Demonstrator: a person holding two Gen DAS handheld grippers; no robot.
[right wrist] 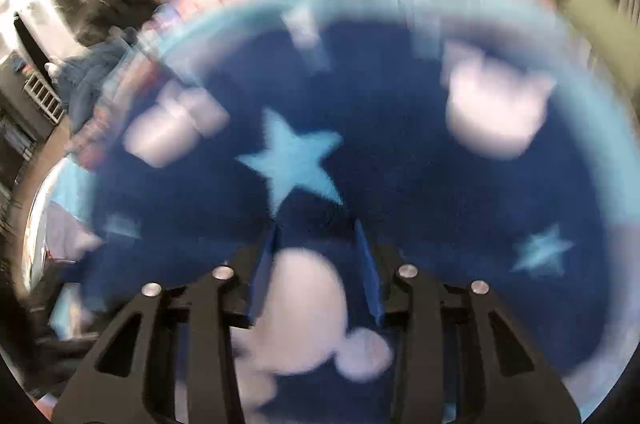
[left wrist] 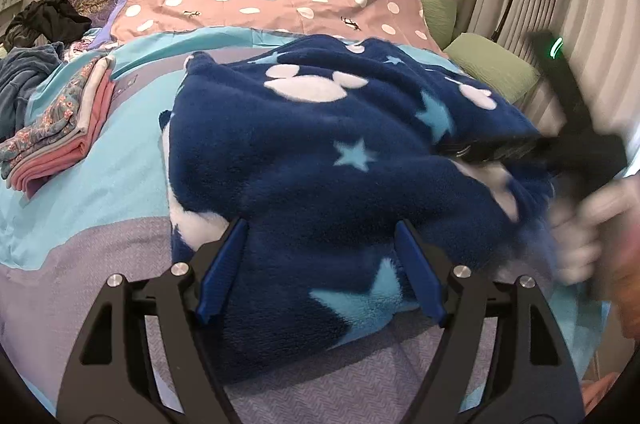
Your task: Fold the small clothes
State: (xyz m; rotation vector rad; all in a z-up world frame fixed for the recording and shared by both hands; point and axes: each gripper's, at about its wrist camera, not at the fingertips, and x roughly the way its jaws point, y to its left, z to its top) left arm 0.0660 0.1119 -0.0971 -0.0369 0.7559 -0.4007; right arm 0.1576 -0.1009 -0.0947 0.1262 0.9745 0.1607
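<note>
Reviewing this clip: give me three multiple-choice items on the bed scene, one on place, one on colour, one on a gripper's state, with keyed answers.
1. Where does the folded stack of pink and floral clothes lie?
A. left of the fleece
B. on the fleece
C. on the pillow

2. What colour are the stars on the navy fleece garment?
A. red
B. light blue
C. yellow

3. How does the left gripper stand?
A. shut with nothing between
B. out of view
C. jaws apart astride the fleece

Key: 1 A, the stack sits at the left edge of the bed; 2 B, the stars are pale blue; 3 C, the blue pads stand wide.
</note>
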